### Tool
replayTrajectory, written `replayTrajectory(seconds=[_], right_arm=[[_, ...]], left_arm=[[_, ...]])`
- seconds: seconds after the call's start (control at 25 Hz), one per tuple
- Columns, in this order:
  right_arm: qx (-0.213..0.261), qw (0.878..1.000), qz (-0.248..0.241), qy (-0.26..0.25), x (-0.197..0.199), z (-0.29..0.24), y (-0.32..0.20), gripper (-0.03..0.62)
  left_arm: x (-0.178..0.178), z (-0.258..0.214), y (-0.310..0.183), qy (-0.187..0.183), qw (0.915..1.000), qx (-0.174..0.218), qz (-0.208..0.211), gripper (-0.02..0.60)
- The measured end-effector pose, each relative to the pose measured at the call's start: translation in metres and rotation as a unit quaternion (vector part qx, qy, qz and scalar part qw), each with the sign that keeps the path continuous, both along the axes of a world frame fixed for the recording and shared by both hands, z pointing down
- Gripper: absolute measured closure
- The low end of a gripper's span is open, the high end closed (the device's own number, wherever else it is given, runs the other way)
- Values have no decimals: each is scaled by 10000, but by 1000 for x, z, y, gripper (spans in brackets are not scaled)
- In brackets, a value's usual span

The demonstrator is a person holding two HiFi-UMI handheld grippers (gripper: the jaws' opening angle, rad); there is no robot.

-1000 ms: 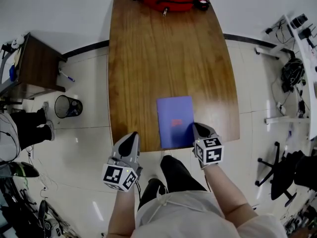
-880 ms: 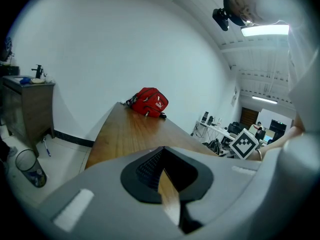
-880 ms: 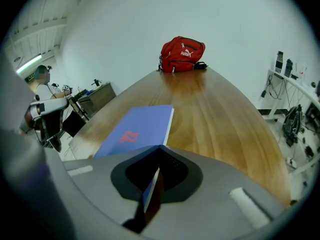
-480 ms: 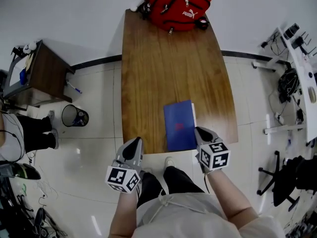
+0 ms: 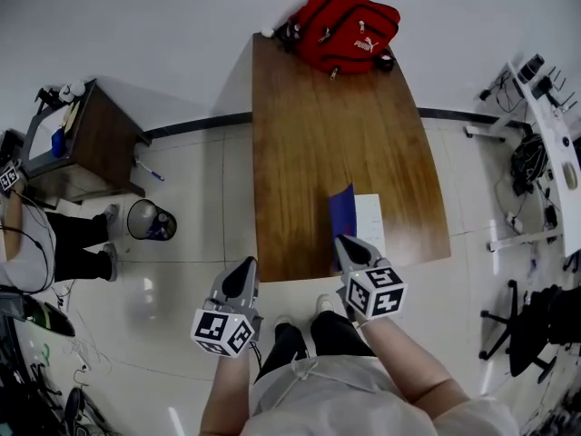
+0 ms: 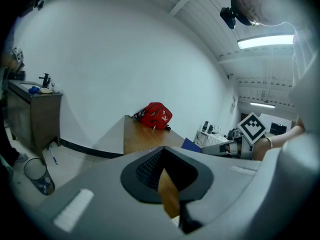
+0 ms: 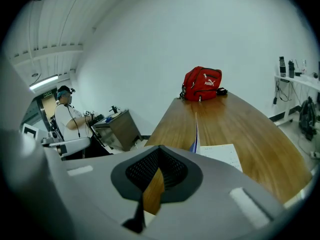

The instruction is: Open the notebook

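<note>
The notebook's (image 5: 369, 227) blue cover (image 5: 342, 212) stands upright beside a white page; right gripper (image 5: 341, 241) and left gripper (image 5: 246, 263) both have fingers closed.

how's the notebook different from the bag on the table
The notebook is thin and flat with a blue cover; the bag is bulky and red. The notebook lies at the near edge, by the right gripper; the bag sits at the far end. The notebook's cover stands raised off a white page; the bag just slumps in a heap. Both rest on the wooden table.
</note>
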State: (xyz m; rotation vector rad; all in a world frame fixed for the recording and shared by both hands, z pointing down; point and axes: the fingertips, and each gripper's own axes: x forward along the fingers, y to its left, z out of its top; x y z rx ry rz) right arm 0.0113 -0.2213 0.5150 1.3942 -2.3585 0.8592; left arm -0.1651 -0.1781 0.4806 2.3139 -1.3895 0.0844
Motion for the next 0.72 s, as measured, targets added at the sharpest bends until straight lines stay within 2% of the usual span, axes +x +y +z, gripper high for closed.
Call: replayTrajectory(seconds=[0.24,0.4,0.72], right_arm=[[-16,9997,-215,-124,-55,0,2,586],[-207,9989,-362,-198,-88,15,11,586],[-671,9966,-440,179,-116,85,33,586]], left_arm=[[-37,-3,10,15,10000,9,-64,586],[-59,-2,15,-68,9999,4,-97,586],[-82,49,35,-143,9988,-460,10,586]])
